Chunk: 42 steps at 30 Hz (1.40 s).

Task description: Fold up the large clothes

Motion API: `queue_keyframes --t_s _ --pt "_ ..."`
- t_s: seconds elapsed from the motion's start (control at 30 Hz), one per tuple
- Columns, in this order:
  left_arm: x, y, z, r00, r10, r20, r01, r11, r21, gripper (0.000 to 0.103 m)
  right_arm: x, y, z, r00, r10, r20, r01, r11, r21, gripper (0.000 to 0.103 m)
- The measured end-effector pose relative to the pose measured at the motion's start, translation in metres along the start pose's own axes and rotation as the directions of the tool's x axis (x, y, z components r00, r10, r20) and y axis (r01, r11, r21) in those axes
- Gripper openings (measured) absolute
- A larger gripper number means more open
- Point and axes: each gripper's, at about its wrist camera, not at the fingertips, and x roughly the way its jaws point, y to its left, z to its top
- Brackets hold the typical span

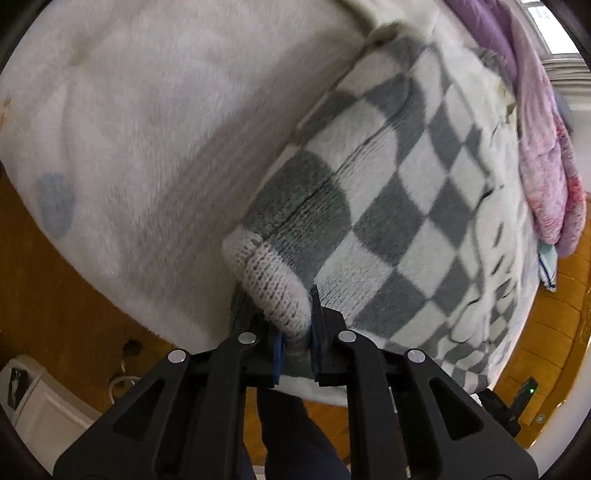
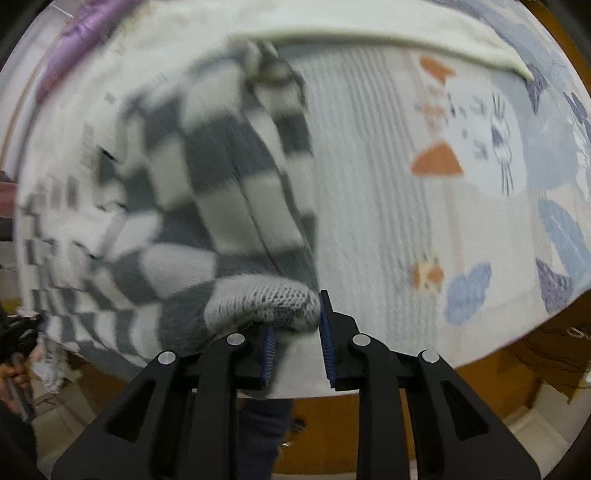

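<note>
Sweater (image 1: 388, 206): grey-white checked knit, ribbed hem, lying on bed | left hand-held gripper (image 1: 295, 343) clamped on hem corner | right hand-held gripper (image 2: 295, 343) pinching other hem corner | bed (image 2: 388, 221): white fleecy blanket, cartoon print | wooden floor (image 1: 55, 314)

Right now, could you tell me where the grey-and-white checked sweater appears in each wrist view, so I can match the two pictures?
Left wrist view: the checked sweater fills the centre and right, its ribbed edge pinched in the left gripper.
Right wrist view: the sweater fills the centre-left, blurred, its ribbed edge pinched in the right gripper.
Shared landmark: the purple cloth, top right in the left view, top left in the right view.
</note>
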Motion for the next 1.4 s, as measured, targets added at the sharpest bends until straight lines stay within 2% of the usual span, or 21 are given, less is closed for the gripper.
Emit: queue_keyframes --t_s 0.07,0.13,0.2,0.27,0.33,0.4,0.47,0.5,0.53,0.6,0.67,0.73,0.77,0.87,0.93,1.0,1.07,1.13,1.23,1.3,1.4 --pt "0.001 -0.001 0.000 1.000 0.005 0.011 -0.004 1.000 -0.014 0.014 0.003 -0.002 -0.004 0.999 -0.042 -0.010 0.042 0.999 0.004 0.045" --pt "-0.003 -0.004 0.001 1.000 -0.026 0.003 0.026 1.000 -0.017 0.018 -0.006 0.000 -0.007 0.999 -0.036 -0.007 0.036 0.999 0.013 0.045" --pt "-0.013 -0.001 -0.003 0.999 -0.041 0.014 0.041 0.999 0.000 0.050 -0.024 0.004 -0.009 0.999 -0.054 -0.009 0.054 0.998 0.011 0.047" --pt "-0.026 0.003 -0.006 0.997 -0.067 0.032 0.068 0.998 -0.019 0.055 -0.041 0.006 -0.013 0.998 -0.056 -0.012 0.056 0.998 0.029 0.048" --pt "-0.037 0.009 -0.006 0.993 -0.111 0.033 0.112 0.993 -0.048 0.058 -0.056 0.005 -0.019 1.000 0.015 -0.001 -0.015 0.996 0.089 0.053" --pt "-0.047 0.013 -0.005 0.990 -0.132 0.059 0.135 0.989 -0.060 0.058 -0.066 0.006 -0.023 0.991 0.131 -0.001 -0.129 0.976 0.176 0.055" --pt "-0.055 0.013 -0.004 0.985 -0.142 0.095 0.149 0.986 -0.070 0.058 -0.061 0.007 -0.028 0.962 0.273 0.020 -0.267 0.920 0.286 0.057" --pt "-0.057 0.010 -0.001 0.985 -0.144 0.100 0.151 0.986 -0.074 0.058 -0.056 0.009 -0.027 0.949 0.311 0.045 -0.308 0.892 0.332 0.056" --pt "-0.057 0.007 -0.001 0.985 -0.137 0.107 0.146 0.986 -0.078 0.058 -0.056 0.013 -0.023 0.946 0.315 0.073 -0.320 0.879 0.354 0.054" --pt "-0.055 -0.003 0.004 0.983 -0.142 0.113 0.149 0.987 -0.055 0.058 -0.042 0.022 -0.015 0.930 0.346 0.128 -0.368 0.854 0.368 0.006" --pt "-0.049 -0.010 0.006 0.986 -0.125 0.113 0.127 0.992 -0.018 0.058 -0.021 0.029 -0.006 0.930 0.345 0.129 -0.367 0.853 0.370 0.000" --pt "-0.034 -0.013 0.011 0.993 -0.083 0.081 0.081 0.996 0.031 0.066 0.016 0.037 -0.002 0.970 0.238 0.050 -0.241 0.916 0.320 0.000" --pt "-0.024 -0.013 0.012 0.997 -0.050 0.063 0.047 0.998 0.053 0.069 0.031 0.036 -0.005 0.979 0.205 0.017 -0.200 0.929 0.311 0.000" --pt "0.003 -0.007 0.016 1.000 0.014 0.014 -0.015 0.997 0.080 0.069 0.052 0.032 -0.008 0.982 0.191 0.007 -0.184 0.934 0.307 0.000" --pt "0.013 0.001 0.018 0.999 0.034 -0.006 -0.034 0.999 0.041 0.072 0.047 0.041 -0.004 0.989 0.147 -0.026 -0.134 0.951 0.277 0.000" --pt "0.014 0.009 0.018 1.000 -0.001 -0.018 0.001 1.000 -0.007 0.074 0.037 0.048 0.002 0.992 0.112 -0.061 -0.091 0.959 0.269 0.000" --pt "0.006 0.015 0.018 0.999 -0.039 -0.002 0.039 0.999 -0.035 0.074 0.009 0.069 0.015 0.997 0.066 -0.038 -0.057 0.978 0.202 0.000" --pt "-0.006 0.020 0.019 0.997 -0.068 0.024 0.069 0.997 -0.033 0.074 -0.026 0.106 0.035 0.992 0.124 0.038 -0.128 0.986 0.107 0.001" --pt "-0.023 0.033 0.022 0.992 -0.100 0.071 0.103 0.994 -0.042 0.082 -0.051 0.174 0.068 0.968 0.230 0.099 -0.228 0.973 -0.035 0.001" --pt "-0.028 0.040 0.023 0.991 -0.105 0.080 0.110 0.992 -0.059 0.083 -0.052 0.219 0.090 0.956 0.271 0.112 -0.258 0.959 -0.119 0.001" --pt "-0.032 0.058 0.022 0.990 -0.113 0.088 0.123 0.986 -0.112 0.083 -0.036 0.271 0.119 0.951 0.292 0.105 -0.273 0.948 -0.164 0.001"
